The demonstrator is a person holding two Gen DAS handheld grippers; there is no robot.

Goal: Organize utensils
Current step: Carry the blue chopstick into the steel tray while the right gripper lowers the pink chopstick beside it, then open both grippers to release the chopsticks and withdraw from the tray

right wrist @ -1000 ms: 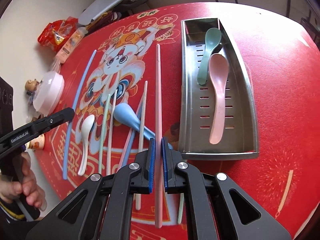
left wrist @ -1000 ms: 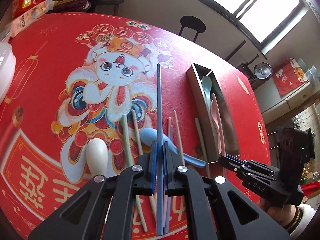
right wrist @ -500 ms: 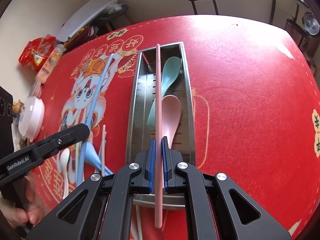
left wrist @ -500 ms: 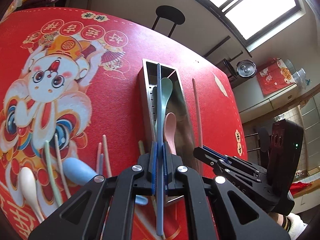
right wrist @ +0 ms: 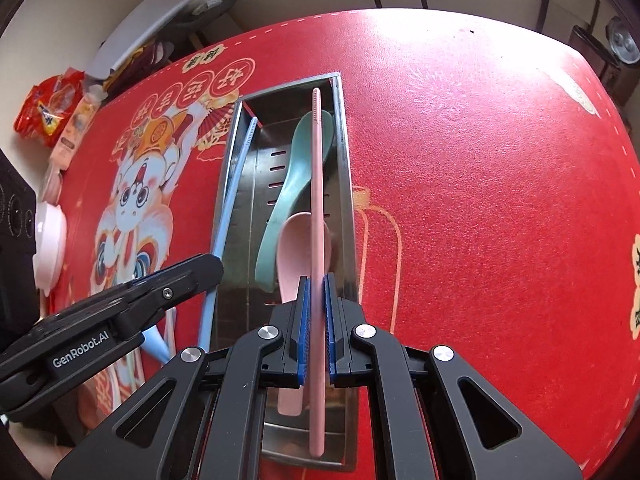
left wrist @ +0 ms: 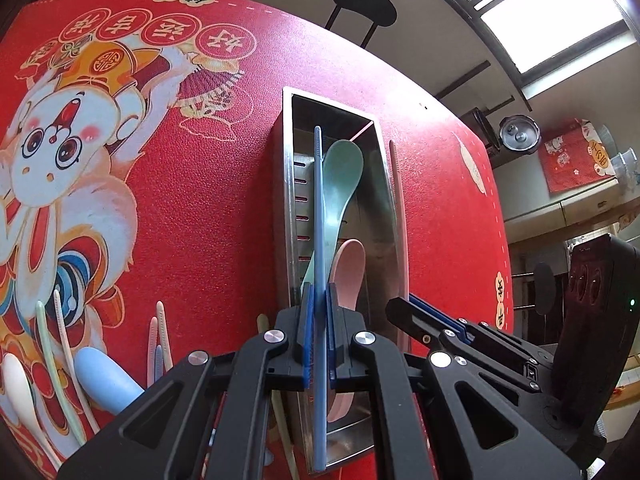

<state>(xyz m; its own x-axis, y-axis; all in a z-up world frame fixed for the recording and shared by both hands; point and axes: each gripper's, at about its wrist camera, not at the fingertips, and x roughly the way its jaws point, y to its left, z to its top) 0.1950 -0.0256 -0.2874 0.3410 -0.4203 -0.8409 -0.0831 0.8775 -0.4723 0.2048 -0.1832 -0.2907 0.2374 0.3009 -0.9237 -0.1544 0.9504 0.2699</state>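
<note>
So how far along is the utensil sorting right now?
Done: the green spoon and pink spoon lie in the metal tray. In hand: the left gripper holds a blue chopstick, the right gripper a pink chopstick, both over the tray. Left: the blue spoon, white spoon and other chopsticks on the mat.

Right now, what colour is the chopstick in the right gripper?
Pink. The chopstick in the right gripper shows best in the right wrist view.
</note>
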